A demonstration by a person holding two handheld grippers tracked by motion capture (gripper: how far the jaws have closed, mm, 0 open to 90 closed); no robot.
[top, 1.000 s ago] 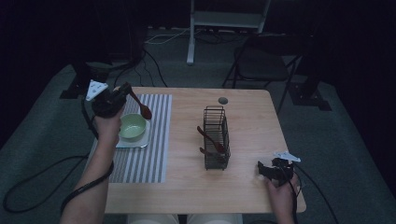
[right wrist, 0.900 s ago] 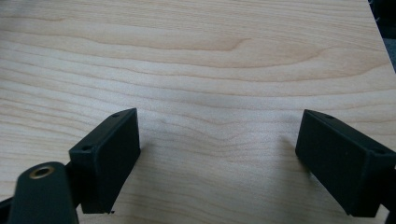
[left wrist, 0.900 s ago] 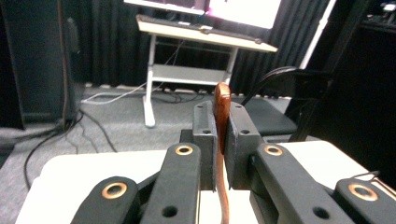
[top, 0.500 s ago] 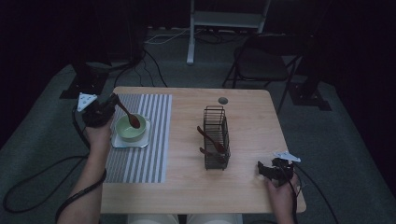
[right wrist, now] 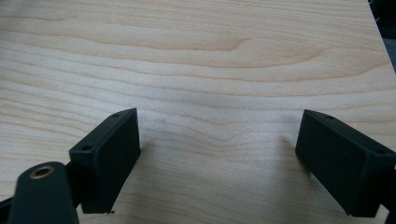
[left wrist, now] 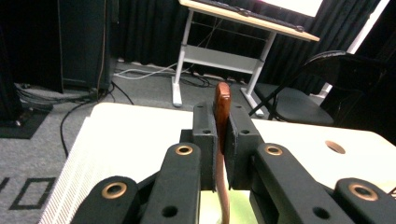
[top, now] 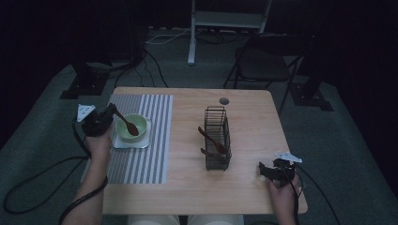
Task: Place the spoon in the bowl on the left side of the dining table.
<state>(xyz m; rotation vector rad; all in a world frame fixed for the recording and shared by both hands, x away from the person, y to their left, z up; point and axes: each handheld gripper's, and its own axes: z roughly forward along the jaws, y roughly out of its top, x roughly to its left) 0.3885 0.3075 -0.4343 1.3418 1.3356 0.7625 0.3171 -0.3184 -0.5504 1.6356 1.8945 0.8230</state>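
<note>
Over the pale green round bowl [top: 132, 127], the left hand-held gripper [top: 110, 112] clenched a brown wooden spoon [top: 127, 124], its scoop already inside the bowl. Release remained. Right hand-held gripper [top: 264, 171] rested released on the bench [top: 244, 192]; more spoons sat in the black wire rack [top: 217, 139].

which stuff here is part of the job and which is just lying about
In the job: wooden spoon, clamped in the left tool; green bowl; white tray under it.
Lying about: wire rack with its utensils; striped mat; open right tool.
</note>
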